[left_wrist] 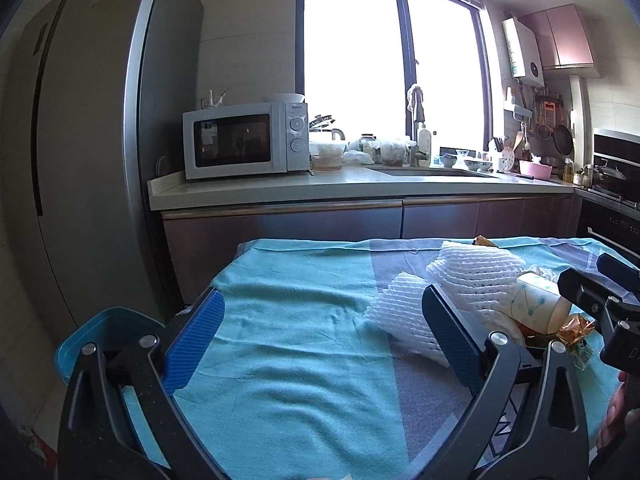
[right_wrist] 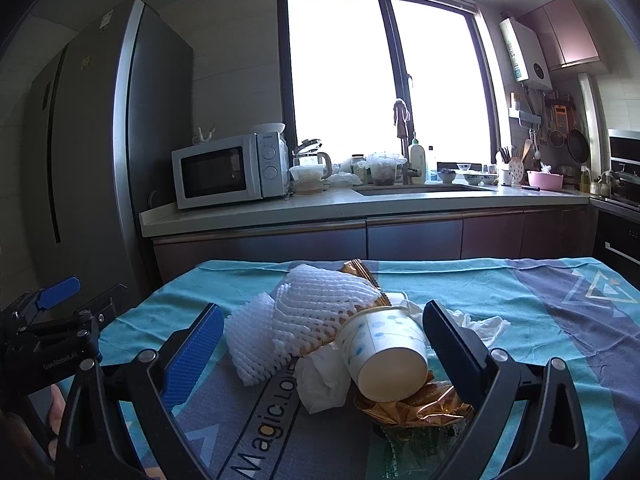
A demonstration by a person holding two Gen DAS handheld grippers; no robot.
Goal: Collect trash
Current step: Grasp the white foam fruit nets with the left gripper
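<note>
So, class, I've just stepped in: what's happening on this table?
A person holds a claw in each hand over a cloth-covered table in a kitchen. Both are open and empty. The right claw faces a heap of trash: a tipped paper cup, white foam netting, a crumpled tissue and gold wrappers. The left claw hovers beside it. Nothing is picked up yet.

A soft, matt teal cloth with fine wrinkles covers the bench. On it lie white foam netting with a ribbed open weave, a smooth paper cup, crumpled tissue beside the cup, and a glossy, crinkled gold foil wrapper under it.
</note>
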